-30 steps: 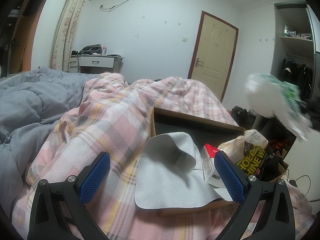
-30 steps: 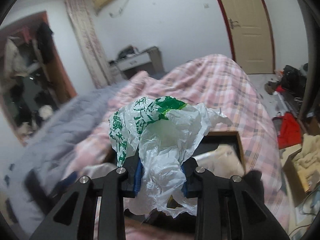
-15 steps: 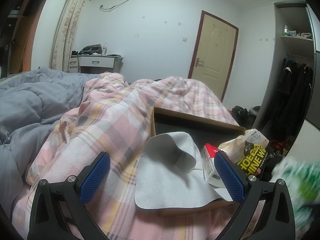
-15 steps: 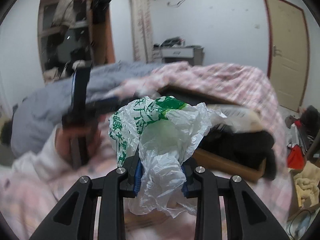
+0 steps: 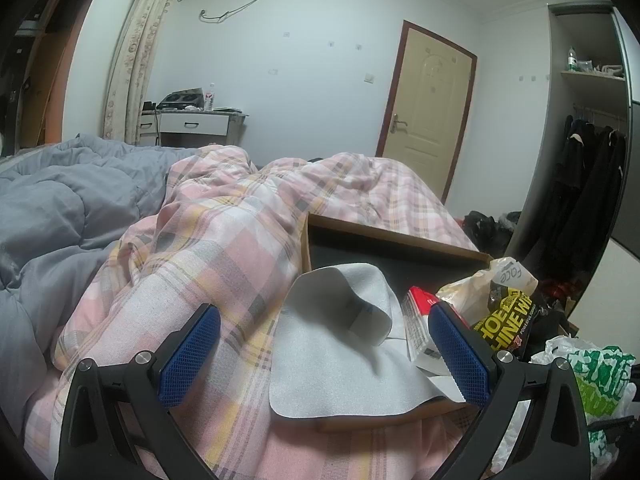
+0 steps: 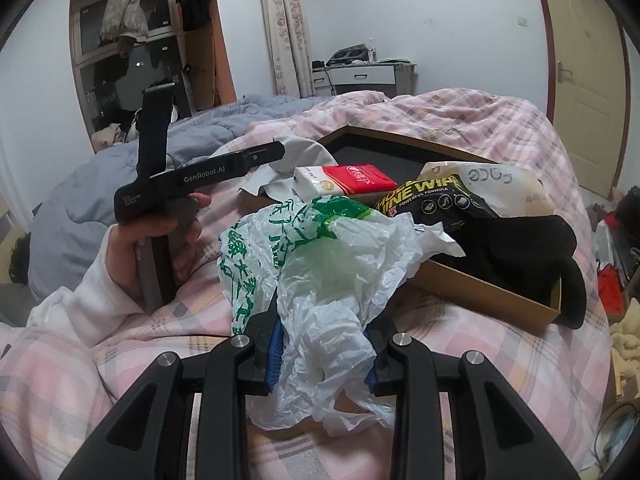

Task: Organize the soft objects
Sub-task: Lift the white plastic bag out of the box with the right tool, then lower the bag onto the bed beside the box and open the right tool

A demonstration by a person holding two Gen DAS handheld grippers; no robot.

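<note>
- Our right gripper (image 6: 324,350) has its fingers (image 6: 276,336) pinched narrow on the crumpled plastic bag (image 6: 320,264), which billows up and out above them; only a thin bunch near its bottom seems caught.
- Our left gripper (image 5: 324,356) waits with fingers (image 5: 190,354) spread wide and holding nothing, aimed over the grey cloth (image 5: 340,344) that drapes across the near rim of the cardboard tray (image 5: 384,236).
- Risks, as we judge them: the slick film could slide out of so small a pinch, and the loose upper folds could snag on the tissue pack (image 6: 344,182) or wipes packet (image 6: 436,200) at about 1 o'clock from the bag.
- The tray sits on a soft plaid quilt (image 6: 460,124), so pressing down could tip it; the black garment (image 6: 532,244) at 3 o'clock already hangs over its edge.
- In the right view, our left hand (image 6: 156,248) grips its handle upright at 9 o'clock, low over the bed, tool pointing toward the tray.
</note>
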